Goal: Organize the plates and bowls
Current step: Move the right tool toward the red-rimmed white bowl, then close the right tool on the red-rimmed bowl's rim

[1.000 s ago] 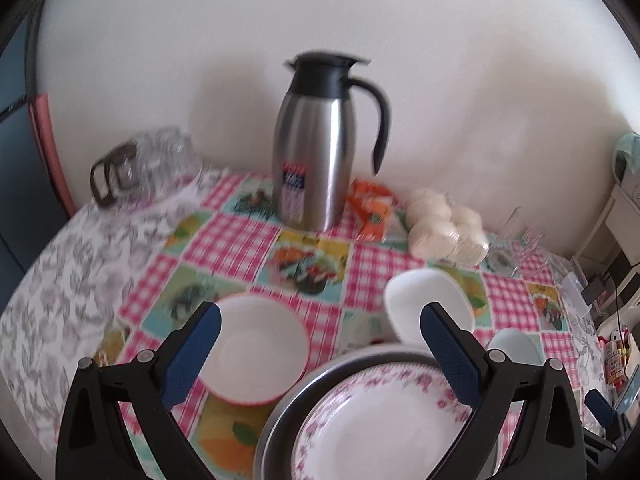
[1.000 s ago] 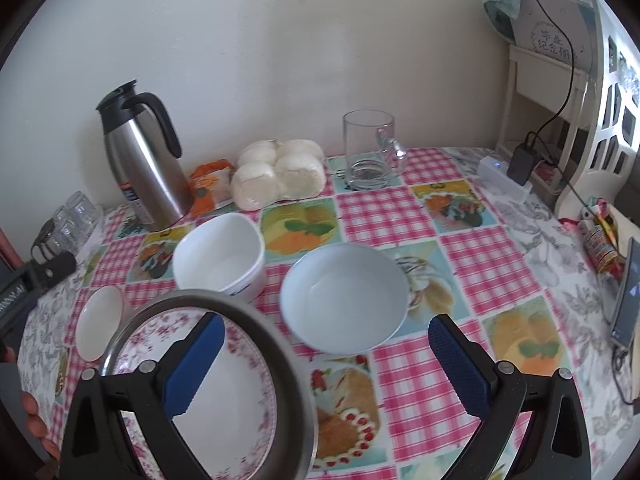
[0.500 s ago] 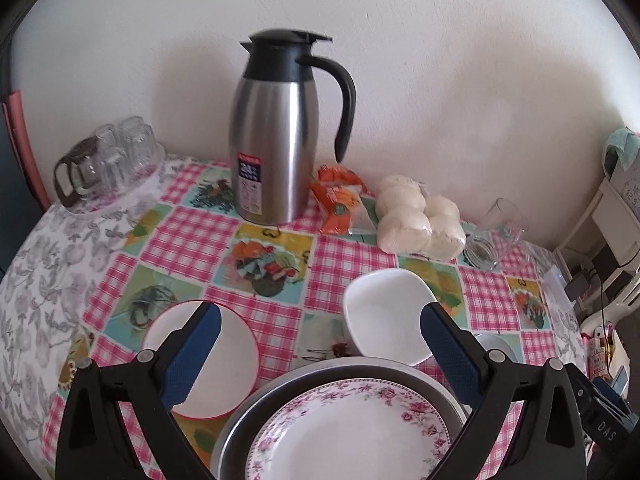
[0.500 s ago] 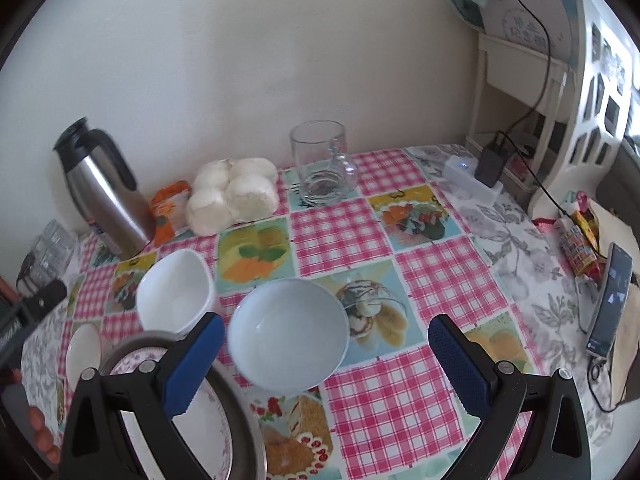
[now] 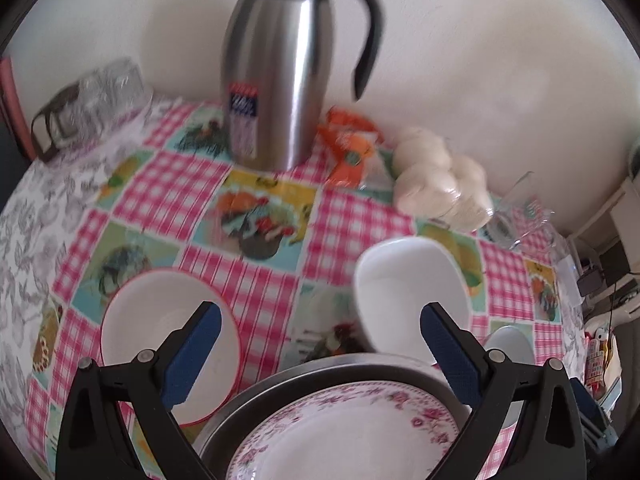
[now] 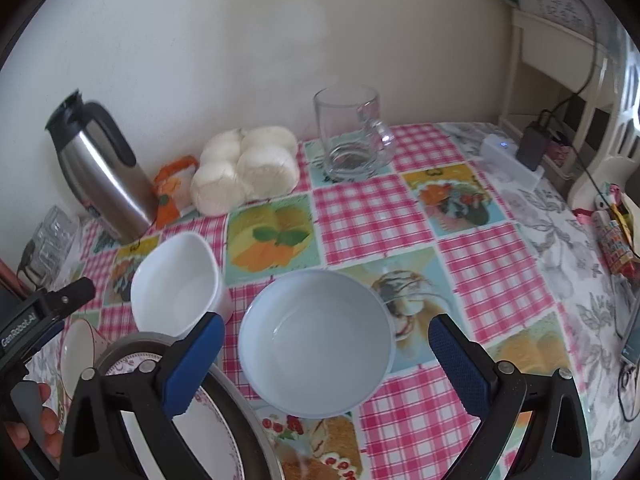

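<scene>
A floral-rimmed plate [image 5: 352,436] lies in a metal pan [image 5: 304,376] at the near edge; both also show in the right wrist view, plate [image 6: 208,440] and pan [image 6: 256,436]. A red-rimmed white bowl [image 5: 160,344] sits left of the pan, a squarish white bowl [image 5: 408,292] right of it, also seen in the right wrist view [image 6: 172,284]. A pale blue bowl [image 6: 316,344] sits between the right gripper's fingers. My left gripper [image 5: 320,352] is open and empty above the pan. My right gripper [image 6: 328,364] is open and empty over the blue bowl.
A steel thermos jug [image 5: 280,68], an orange packet [image 5: 348,148], bagged white buns [image 6: 244,168] and a glass mug [image 6: 352,136] stand along the wall. Small glasses [image 5: 92,100] sit far left. A power strip [image 6: 512,160] and a shelf are at right.
The left gripper has moved closer to the table and forward; the jug looms larger. The right gripper has moved toward the blue bowl, which now sits centred between its fingers.
</scene>
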Demonstrator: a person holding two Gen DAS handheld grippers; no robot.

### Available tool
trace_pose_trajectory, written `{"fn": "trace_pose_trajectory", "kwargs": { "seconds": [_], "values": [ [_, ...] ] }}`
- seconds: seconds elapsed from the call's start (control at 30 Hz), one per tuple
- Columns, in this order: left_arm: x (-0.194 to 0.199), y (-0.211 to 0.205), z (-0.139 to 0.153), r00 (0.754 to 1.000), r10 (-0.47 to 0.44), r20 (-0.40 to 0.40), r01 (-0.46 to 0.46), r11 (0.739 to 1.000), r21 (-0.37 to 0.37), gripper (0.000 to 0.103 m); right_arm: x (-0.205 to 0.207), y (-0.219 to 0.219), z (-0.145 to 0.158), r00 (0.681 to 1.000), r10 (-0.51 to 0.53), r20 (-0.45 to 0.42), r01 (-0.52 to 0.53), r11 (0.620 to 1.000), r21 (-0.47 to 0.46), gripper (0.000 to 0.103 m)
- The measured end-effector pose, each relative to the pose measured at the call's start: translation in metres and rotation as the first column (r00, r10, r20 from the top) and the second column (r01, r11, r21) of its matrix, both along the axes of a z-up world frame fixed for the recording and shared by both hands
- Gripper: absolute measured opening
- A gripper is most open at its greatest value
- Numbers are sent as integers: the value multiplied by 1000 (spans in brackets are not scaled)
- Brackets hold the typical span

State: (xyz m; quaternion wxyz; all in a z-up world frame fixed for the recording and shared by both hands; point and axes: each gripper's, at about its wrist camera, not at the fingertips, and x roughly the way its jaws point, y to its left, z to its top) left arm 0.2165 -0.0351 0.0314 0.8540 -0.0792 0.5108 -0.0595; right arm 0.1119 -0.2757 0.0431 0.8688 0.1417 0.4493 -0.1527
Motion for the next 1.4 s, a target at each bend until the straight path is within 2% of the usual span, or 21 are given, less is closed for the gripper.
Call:
{"fn": "trace_pose_trajectory", "kwargs": {
  "seconds": [0.23,0.53,0.93,1.1,1.13,1.2,1.27,1.4],
  "values": [
    [0,45,-3,994,100,-47,-101,995,-9,100,14,50,-12,993,116,-9,-116,993,22,103],
    [2,105,-17,976,184,-113,-188,982,-23,100,29,128,-6,968,252,12,-252,968,0,103],
    [1,157,-30,962,224,-155,-231,973,-27,99,44,218,-20,921,391,5,-391,920,14,97],
    [3,166,-41,958,217,-188,-231,972,-53,89,52,228,-26,919,393,15,-393,919,29,95],
    [3,167,-43,957,217,-193,-231,972,-54,88,54,228,-28,921,389,15,-389,920,38,94],
    [4,168,-47,956,208,-205,-224,973,-61,80,56,227,-31,925,380,18,-380,923,51,90],
    [4,168,-50,956,201,-214,-220,973,-71,78,58,226,-34,927,374,19,-374,925,60,86],
    [5,168,-56,955,191,-226,-215,972,-91,59,60,226,-37,930,366,26,-367,928,71,80]
  ]
}}
